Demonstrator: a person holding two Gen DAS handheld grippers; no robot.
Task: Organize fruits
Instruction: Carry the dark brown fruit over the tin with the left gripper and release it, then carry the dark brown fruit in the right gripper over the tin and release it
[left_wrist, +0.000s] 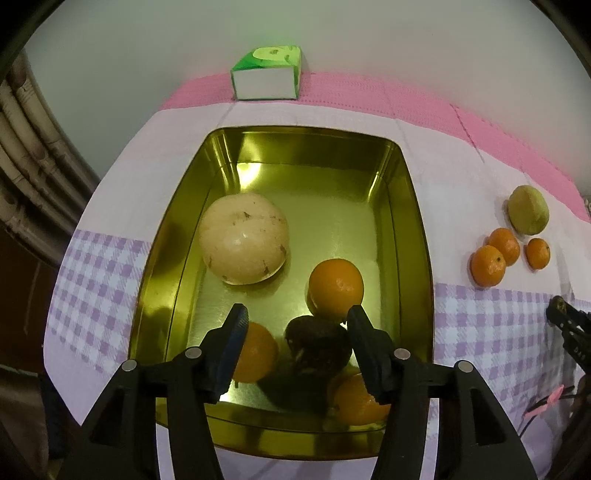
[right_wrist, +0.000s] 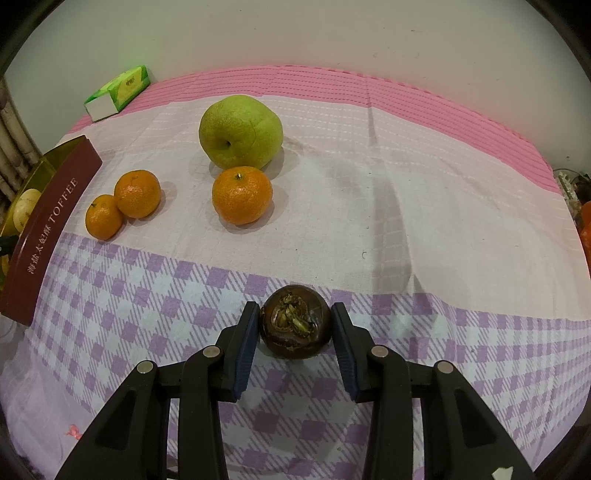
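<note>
Here, the left gripper (left_wrist: 295, 328) hangs over the near end of a gold tin (left_wrist: 421, 236) that sits toward the left edge of the desk (right_wrist: 369, 229), its jaws spread and clear of the fruit below. A dark brown fruit (left_wrist: 317, 343) lies in the tin between and beneath the fingers, not touched by either pad. Around it lie three oranges: one (left_wrist: 336, 286) just beyond it, one (left_wrist: 256, 350) at the near left behind the left finger, one (left_wrist: 356, 400) at the near right corner. A large pale round fruit (left_wrist: 243, 238) rests further in, toward the tin's left wall.

The right gripper (right_wrist: 294, 328) is clamped on a second dark brown fruit (right_wrist: 295, 321) over the checked cloth near the desk's front edge, both pads pressing its sides. Beyond it on the cloth sit a big green fruit (right_wrist: 242, 131) with a mandarin (right_wrist: 242, 195) touching its near side, and two more mandarins (right_wrist: 136, 194) (right_wrist: 103, 218) touching each other beside the tin's red outer wall. A green tissue pack (right_wrist: 118, 92) lies at the far left corner.
</note>
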